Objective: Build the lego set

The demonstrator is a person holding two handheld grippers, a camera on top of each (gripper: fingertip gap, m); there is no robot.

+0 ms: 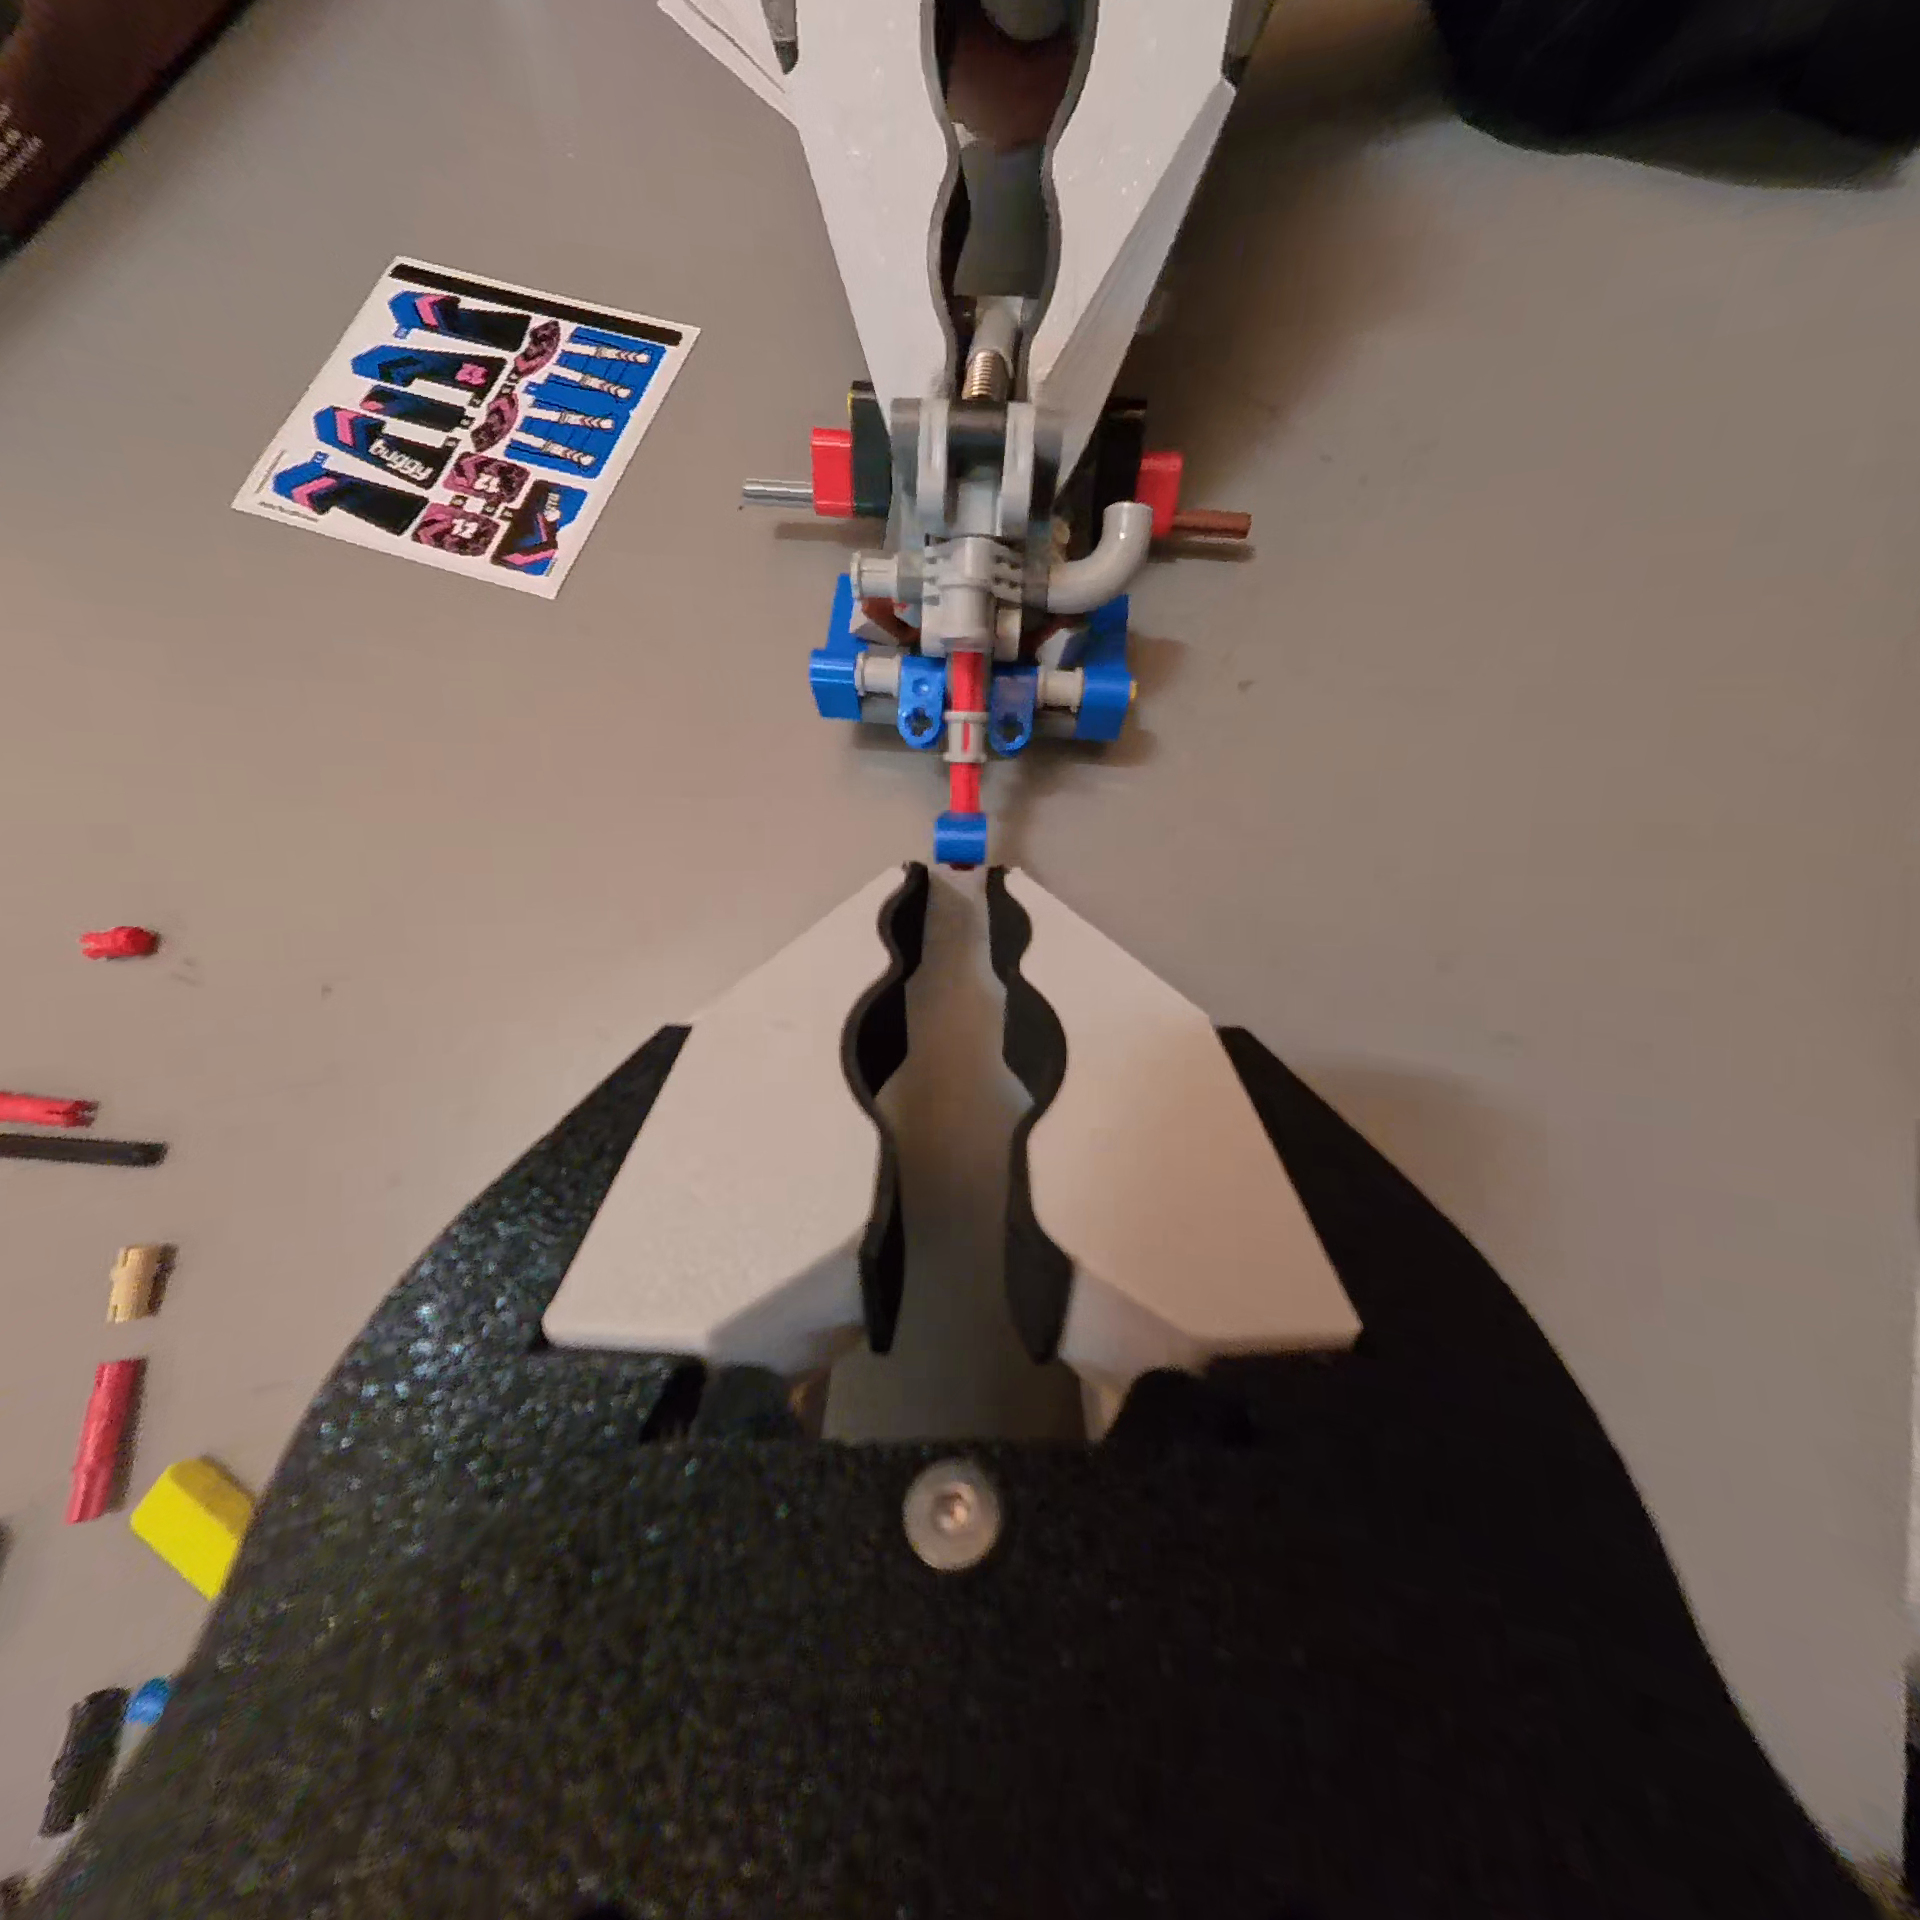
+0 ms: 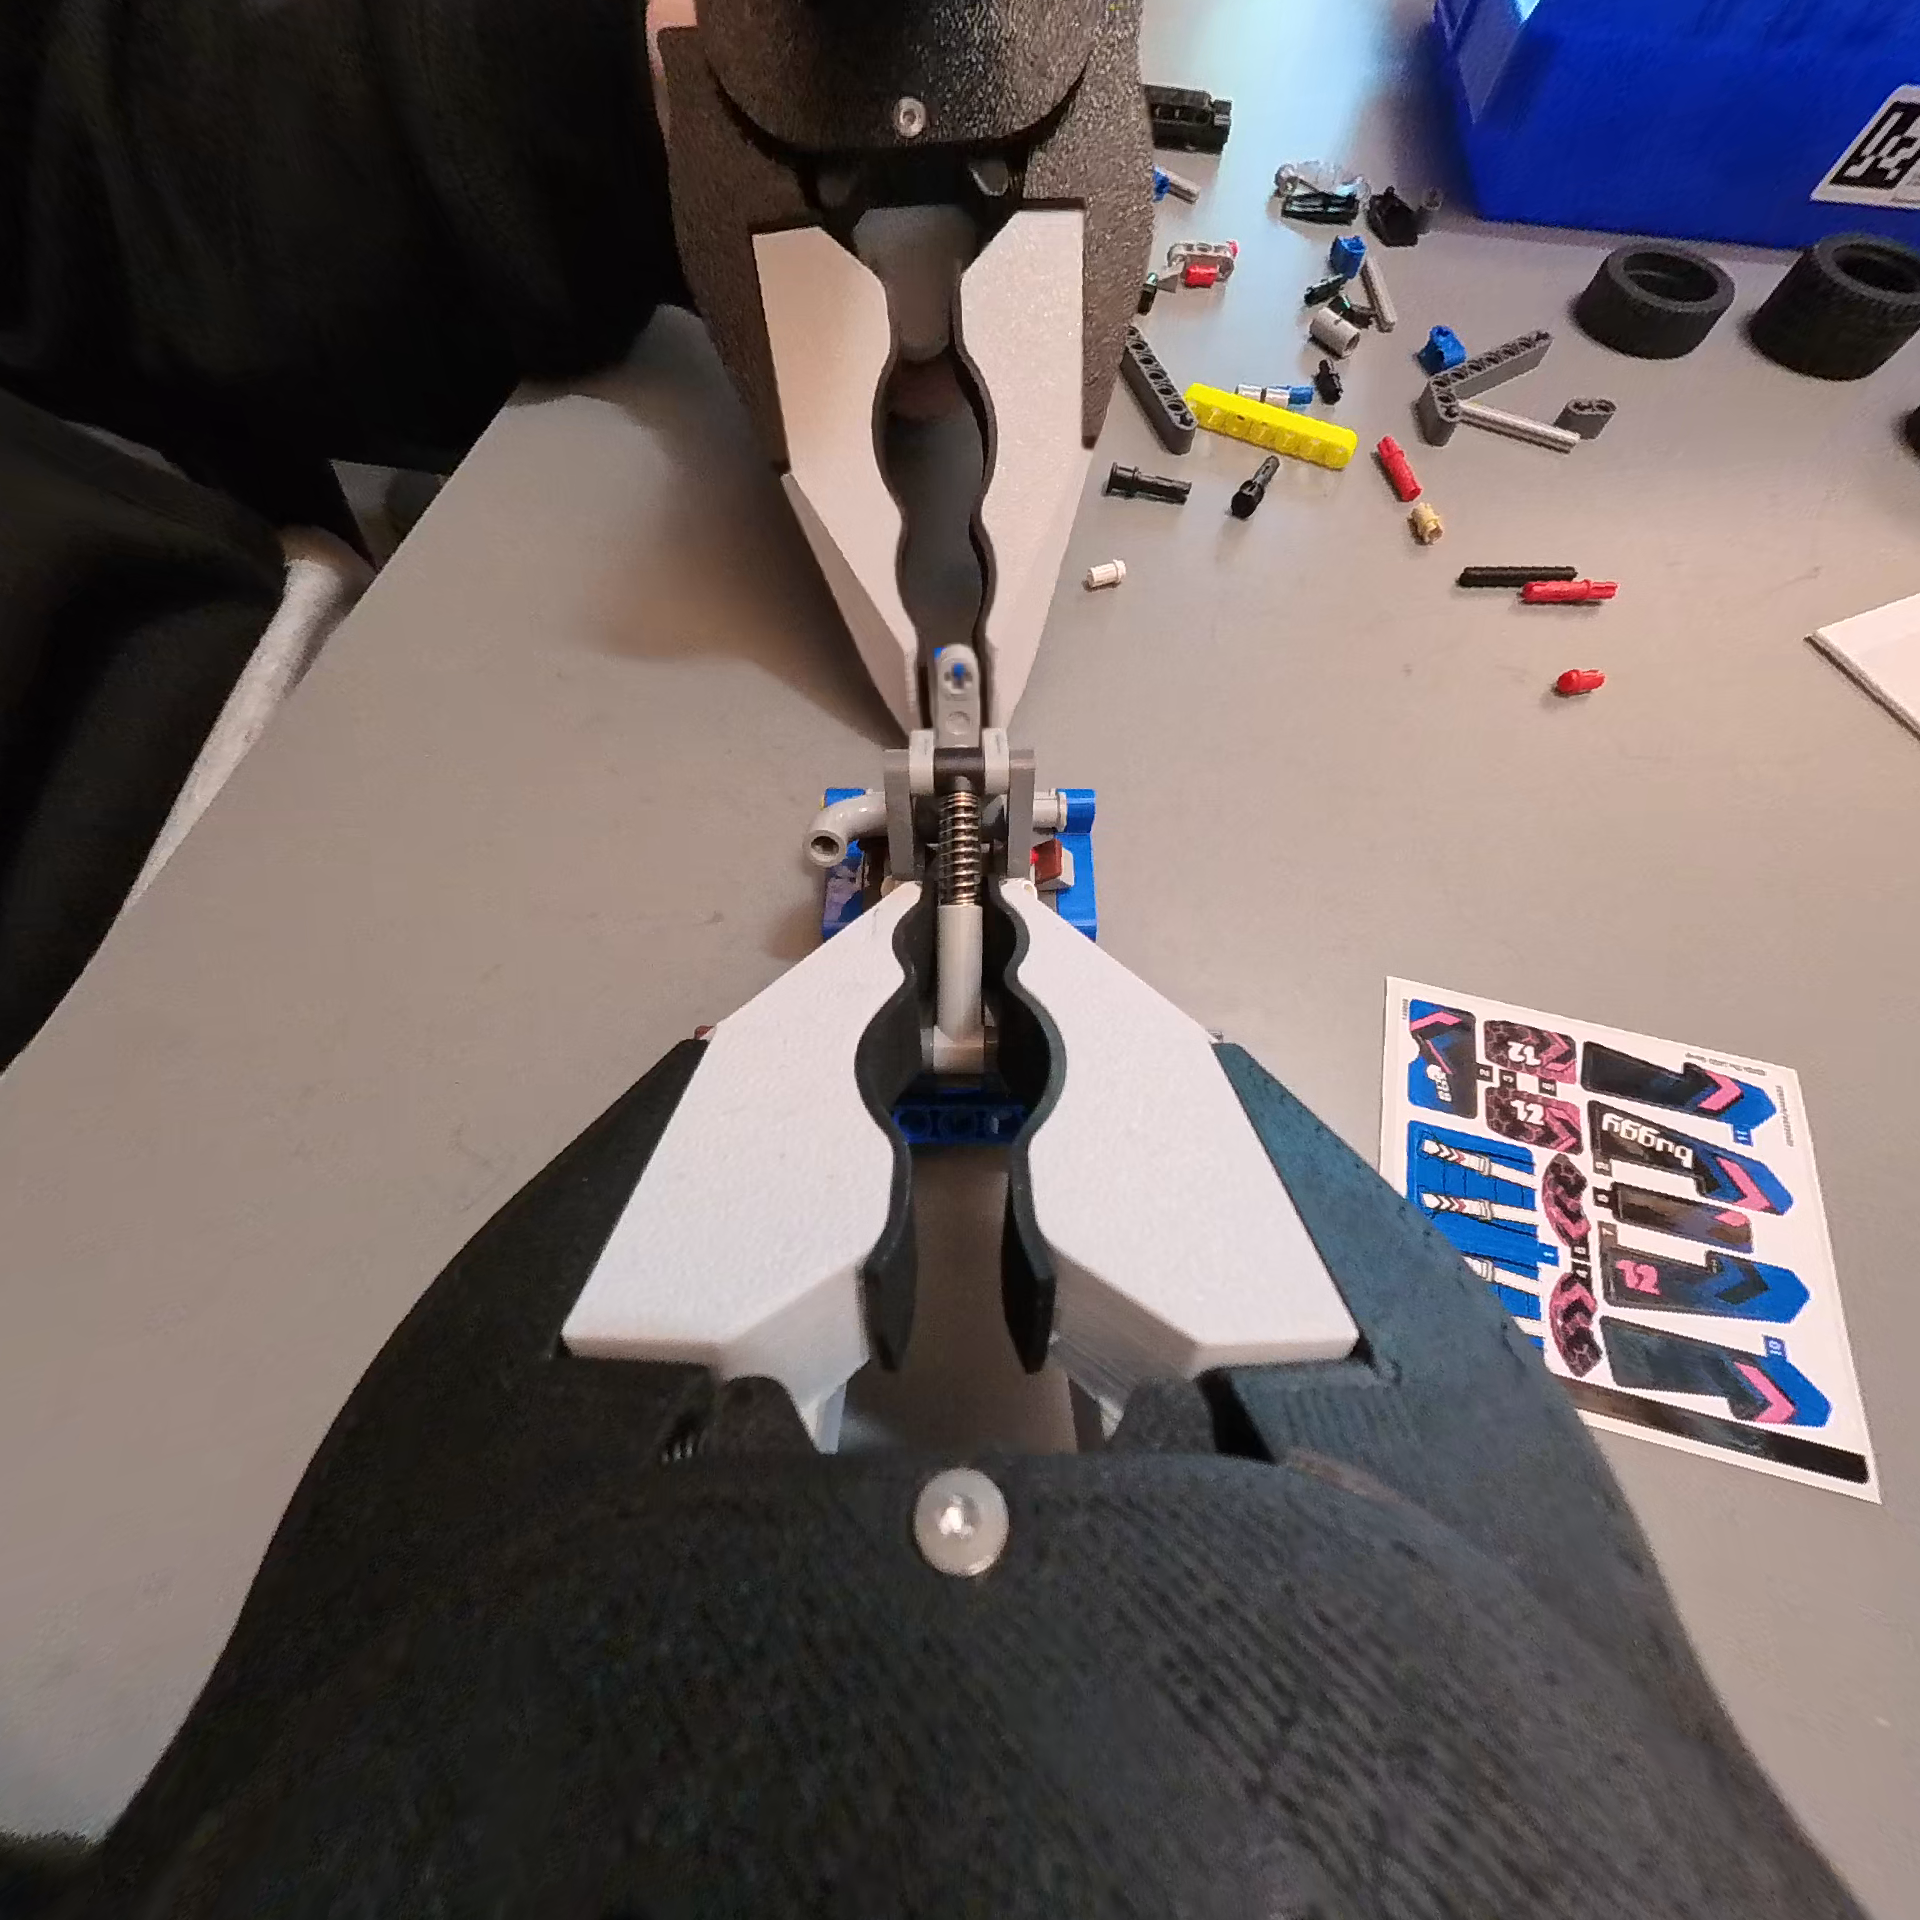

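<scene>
Blue-and-grey lego assembly [image 1: 971, 582] with spring shock, red axle protruding forward

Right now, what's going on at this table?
A person is building a lego model with two handheld grippers. The right gripper is closed around the grey shock absorber of the half-built assembly, steadying it on the grey table. The left gripper, fingers slightly apart, sits right at the small blue connector on the end of the red axle; whether it grips is unclear. Loose parts and a sticker sheet lie nearby.
</scene>
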